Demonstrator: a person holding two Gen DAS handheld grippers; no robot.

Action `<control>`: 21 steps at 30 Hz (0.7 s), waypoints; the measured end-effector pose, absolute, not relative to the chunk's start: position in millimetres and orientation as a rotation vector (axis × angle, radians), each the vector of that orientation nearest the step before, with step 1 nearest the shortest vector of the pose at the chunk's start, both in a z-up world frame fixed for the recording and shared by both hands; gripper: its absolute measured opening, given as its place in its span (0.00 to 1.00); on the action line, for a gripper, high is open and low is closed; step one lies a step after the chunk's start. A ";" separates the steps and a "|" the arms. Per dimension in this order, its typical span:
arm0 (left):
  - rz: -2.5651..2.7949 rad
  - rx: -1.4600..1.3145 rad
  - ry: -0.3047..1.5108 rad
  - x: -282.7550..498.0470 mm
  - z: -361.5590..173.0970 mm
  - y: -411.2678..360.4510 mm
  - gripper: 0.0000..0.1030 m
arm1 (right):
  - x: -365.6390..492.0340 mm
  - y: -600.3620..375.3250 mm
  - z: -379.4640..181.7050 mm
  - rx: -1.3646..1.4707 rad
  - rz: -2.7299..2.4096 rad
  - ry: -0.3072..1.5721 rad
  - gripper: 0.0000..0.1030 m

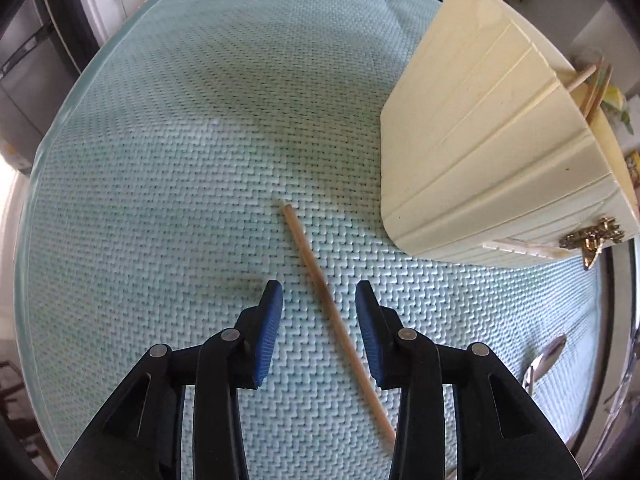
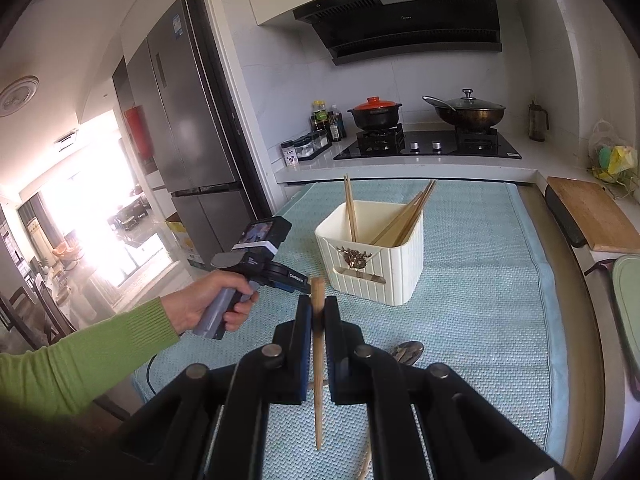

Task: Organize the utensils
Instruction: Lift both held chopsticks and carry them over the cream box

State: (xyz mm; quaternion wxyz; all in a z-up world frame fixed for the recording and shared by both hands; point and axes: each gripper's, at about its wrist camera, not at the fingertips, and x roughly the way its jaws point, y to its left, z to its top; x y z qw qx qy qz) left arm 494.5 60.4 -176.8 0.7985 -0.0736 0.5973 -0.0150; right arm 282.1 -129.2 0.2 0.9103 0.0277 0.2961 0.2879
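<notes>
Left tongs (image 1: 319, 300) spread astride flat chopstick (image 1: 320, 288); right tongs (image 2: 318, 312) pinching another chopstick (image 2: 318, 360)

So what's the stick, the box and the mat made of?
The stick looks like bare wood or bamboo: pale tan, matte, with no shine. The box seems to be cream plastic, smooth with moulded ribs and a slight gloss, though painted wood is possible. The mat looks like woven cloth: a soft teal zigzag weave.
</notes>
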 end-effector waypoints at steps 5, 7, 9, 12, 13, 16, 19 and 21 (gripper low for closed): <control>-0.037 -0.051 1.259 493.8 -183.0 38.4 0.04 | 281.9 -137.5 -3.0 0.085 0.584 0.613 0.06; -0.048 -0.068 1.247 489.8 -182.3 38.2 0.03 | 282.0 -140.5 -2.5 0.093 0.581 0.609 0.06; -0.070 -0.113 1.204 480.9 -172.9 42.2 0.03 | 282.0 -142.2 -2.2 0.099 0.578 0.607 0.06; -0.108 -0.172 1.115 460.3 -145.9 49.2 0.03 | 282.9 -142.8 -0.7 0.099 0.577 0.600 0.06; -0.122 -0.187 1.084 451.4 -134.9 50.3 0.03 | 283.7 -142.5 -0.1 0.099 0.577 0.598 0.06; -0.168 -0.209 0.977 423.3 -98.5 52.4 0.03 | 287.4 -140.9 2.1 0.101 0.579 0.588 0.06; -0.214 -0.224 0.873 394.2 -62.8 52.3 0.03 | 291.9 -137.5 6.0 0.100 0.579 0.574 0.06; -0.235 -0.227 0.805 377.7 -40.7 51.8 0.03 | 294.4 -134.6 9.6 0.097 0.580 0.564 0.06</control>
